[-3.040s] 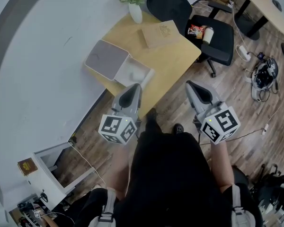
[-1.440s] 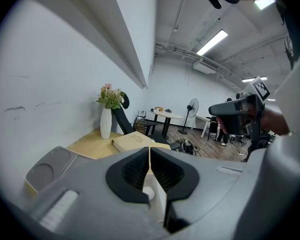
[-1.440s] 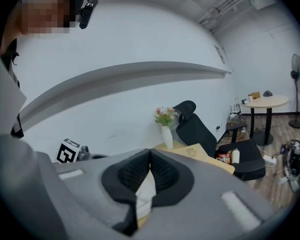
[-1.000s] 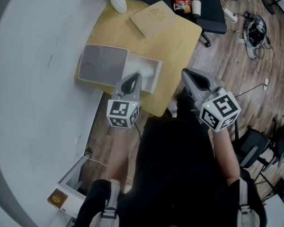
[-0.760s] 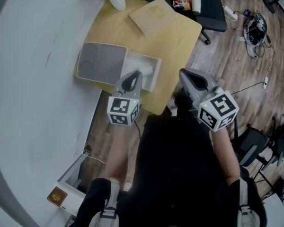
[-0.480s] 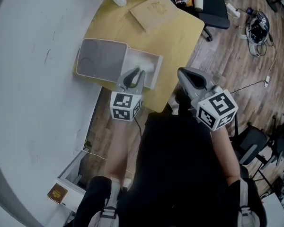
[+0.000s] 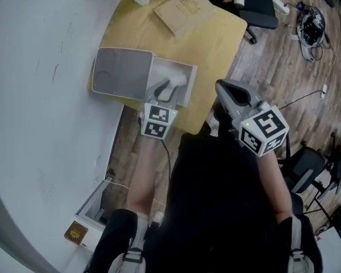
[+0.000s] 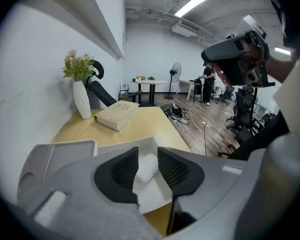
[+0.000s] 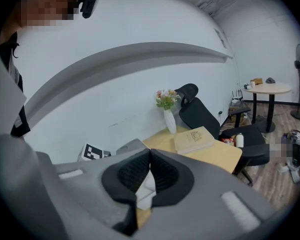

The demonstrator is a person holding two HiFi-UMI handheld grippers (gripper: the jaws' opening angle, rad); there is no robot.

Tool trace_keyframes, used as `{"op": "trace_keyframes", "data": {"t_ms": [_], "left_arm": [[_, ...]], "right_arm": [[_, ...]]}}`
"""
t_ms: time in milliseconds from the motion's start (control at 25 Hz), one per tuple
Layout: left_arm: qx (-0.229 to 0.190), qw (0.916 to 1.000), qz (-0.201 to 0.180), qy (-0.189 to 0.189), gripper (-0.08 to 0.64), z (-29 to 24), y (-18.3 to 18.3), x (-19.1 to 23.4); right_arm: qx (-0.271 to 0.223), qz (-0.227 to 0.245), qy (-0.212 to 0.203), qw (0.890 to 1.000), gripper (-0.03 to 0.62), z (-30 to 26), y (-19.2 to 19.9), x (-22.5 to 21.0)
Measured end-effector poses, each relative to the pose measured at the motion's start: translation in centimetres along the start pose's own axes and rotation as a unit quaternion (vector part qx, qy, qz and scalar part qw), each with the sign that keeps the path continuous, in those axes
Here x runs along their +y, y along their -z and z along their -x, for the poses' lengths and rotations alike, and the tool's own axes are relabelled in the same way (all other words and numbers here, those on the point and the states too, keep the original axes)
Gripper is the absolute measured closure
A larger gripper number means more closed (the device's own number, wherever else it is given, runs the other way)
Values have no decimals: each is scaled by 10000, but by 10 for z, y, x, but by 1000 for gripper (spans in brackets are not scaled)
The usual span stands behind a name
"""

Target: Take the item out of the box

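Left gripper view: left gripper [image 8: 147, 153] fingers [image 8: 117, 171] are partly spread and opening, nothing pinched. The white item [image 8: 146, 168] shows in the gap between them, just beyond the tips, lying inside the open box [image 8: 115, 145]; no pad contact that I can see. To do this well, I'd open wider than the item before dropping in, come down straight so one finger lands on each side, and stay clear of the near box wall just under the tips. Item looks soft, so close on its middle and lift vertically. Grey lid [image 8: 50, 156] sits left of the fingers, book [image 8: 116, 115] and vase [image 8: 81, 99] well ahead on the desk [image 8: 145, 126]. Pose, head view: left gripper [image 7: 165, 89] is pitched nose-down over the box's near edge, forearm reaching out from the body. Right gripper [image 9: 150, 153] has its fingers pressed together and empty; it is held back at the desk's near edge, apart from the box.
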State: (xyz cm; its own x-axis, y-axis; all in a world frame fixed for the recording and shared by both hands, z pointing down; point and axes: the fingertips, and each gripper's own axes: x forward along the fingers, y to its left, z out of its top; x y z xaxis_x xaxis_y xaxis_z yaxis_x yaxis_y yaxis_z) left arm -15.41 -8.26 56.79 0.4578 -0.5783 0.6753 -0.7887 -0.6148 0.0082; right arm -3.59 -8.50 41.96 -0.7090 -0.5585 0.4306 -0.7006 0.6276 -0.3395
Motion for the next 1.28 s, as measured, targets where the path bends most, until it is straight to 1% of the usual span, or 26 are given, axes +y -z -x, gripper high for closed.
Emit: {"op": "trace_keyframes", "data": {"t_ms": [80, 240, 400, 480, 600, 680, 920, 1160, 1280], "left_arm": [[69, 9999, -138, 64, 452, -7, 1, -1], [335, 9989, -263, 212, 424, -20, 11, -4], [611, 9955, -646, 336, 415, -29, 21, -7], [712, 9925, -900, 433, 410, -34, 24, -9], [946, 9843, -1356, 616, 409, -41, 34, -16], [1100, 9793, -1547, 697, 408, -46, 39, -19], [1390, 9693, -1849, 840, 388, -61, 49, -21], [1497, 9661, -1890, 917, 379, -70, 53, -19], [1580, 9603, -2090, 957, 379, -73, 56, -20]], "right_arm": [[0, -29, 22, 10000, 589, -2, 0, -2], [16, -40, 23, 10000, 589, -4, 0, -4], [105, -101, 86, 9999, 589, -5, 6, -9], [157, -149, 137, 9997, 589, -6, 9, -12], [172, -208, 183, 9995, 589, -6, 12, -15], [170, -229, 200, 9994, 589, -6, 13, -17], [198, -296, 297, 9989, 589, -6, 16, -25], [248, -348, 316, 9986, 589, -7, 20, -25], [281, -362, 295, 9985, 589, -8, 23, -25]]}}
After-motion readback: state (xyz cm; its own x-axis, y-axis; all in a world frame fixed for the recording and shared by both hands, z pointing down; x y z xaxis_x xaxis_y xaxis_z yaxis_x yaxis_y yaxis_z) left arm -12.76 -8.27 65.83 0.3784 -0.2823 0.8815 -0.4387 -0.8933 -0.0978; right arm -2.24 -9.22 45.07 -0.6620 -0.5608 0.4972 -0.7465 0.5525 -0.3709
